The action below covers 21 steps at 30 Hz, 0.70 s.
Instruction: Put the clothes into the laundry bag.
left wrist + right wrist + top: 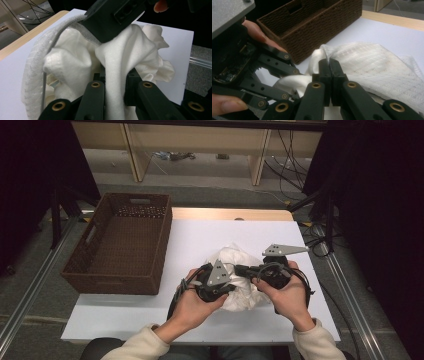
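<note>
Centrally on the white table (pixel 125 315), a crumpled white cloth (pixel 239 257) is pinched by both the left gripper (pixel 235 281) and right gripper (pixel 240 269), beside a brown basket (pixel 107 277)

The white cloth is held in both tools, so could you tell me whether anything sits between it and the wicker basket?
Nothing visible does. Bare white tabletop separates the white cloth from the wicker basket, which looks empty.
</note>
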Motion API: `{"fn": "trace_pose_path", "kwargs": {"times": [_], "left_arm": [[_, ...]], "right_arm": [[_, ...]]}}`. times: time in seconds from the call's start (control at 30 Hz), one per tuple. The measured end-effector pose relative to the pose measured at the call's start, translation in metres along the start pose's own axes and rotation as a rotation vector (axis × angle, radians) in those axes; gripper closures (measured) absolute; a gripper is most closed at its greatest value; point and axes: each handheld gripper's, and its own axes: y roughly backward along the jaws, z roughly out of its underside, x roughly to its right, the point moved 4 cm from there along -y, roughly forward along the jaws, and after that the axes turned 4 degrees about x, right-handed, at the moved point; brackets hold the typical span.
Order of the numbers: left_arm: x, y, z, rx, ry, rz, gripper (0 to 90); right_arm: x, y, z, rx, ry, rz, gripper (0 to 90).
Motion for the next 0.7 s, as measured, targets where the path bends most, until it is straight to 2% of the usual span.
{"fn": "trace_pose_path", "kwargs": {"times": [0.03,0.1,0.13,0.17,0.2,0.27,0.33,0.37,0.4,0.43,0.47,0.5,0.6,0.7], "left_arm": [[0.000,0.000,0.000,-0.008,-0.009,-0.002,80.2],[-0.001,-0.003,0.002,-0.028,-0.002,0.003,80.0],[-0.005,-0.007,0.003,-0.040,-0.003,0.001,80.0],[-0.009,-0.012,0.005,-0.044,-0.006,-0.004,80.0],[-0.013,-0.019,0.008,-0.053,-0.001,-0.007,79.9],[-0.026,-0.035,0.014,-0.065,0.037,-0.006,80.0],[-0.039,-0.050,0.018,-0.072,0.061,-0.045,80.2],[-0.045,-0.056,0.019,-0.067,0.083,-0.056,80.4],[-0.050,-0.060,0.018,-0.059,0.107,-0.055,80.5],[-0.054,-0.062,0.017,-0.053,0.116,-0.063,80.5],[-0.058,-0.062,0.016,-0.052,0.106,-0.082,80.6],[-0.060,-0.061,0.016,-0.053,0.101,-0.094,80.9],[-0.061,-0.055,0.017,-0.028,0.090,-0.140,81.5],[-0.052,-0.044,0.011,-0.017,0.070,-0.125,81.9]], "right_arm": [[-0.001,0.001,0.000,-0.012,0.006,0.007,90.0],[-0.002,0.000,0.001,-0.020,0.004,-0.007,90.0],[-0.002,0.000,0.002,-0.042,-0.001,0.004,90.0],[-0.002,-0.003,0.003,-0.044,-0.007,-0.006,90.0],[0.000,-0.005,0.006,-0.060,-0.004,0.013,90.0],[0.004,-0.009,0.010,-0.089,-0.017,0.017,90.0],[0.008,-0.015,0.014,-0.096,-0.024,0.006,90.0],[0.009,-0.015,0.015,-0.110,-0.048,0.021,90.0],[0.012,-0.016,0.016,-0.115,-0.034,0.032,90.0],[0.016,-0.016,0.017,-0.110,-0.032,0.033,90.0],[0.017,-0.015,0.017,-0.115,-0.065,0.043,90.0],[0.020,-0.014,0.018,-0.107,-0.068,0.043,90.0],[0.023,-0.011,0.017,-0.102,-0.049,0.041,90.0],[0.018,-0.010,0.015,-0.103,-0.058,0.024,90.0]]}}
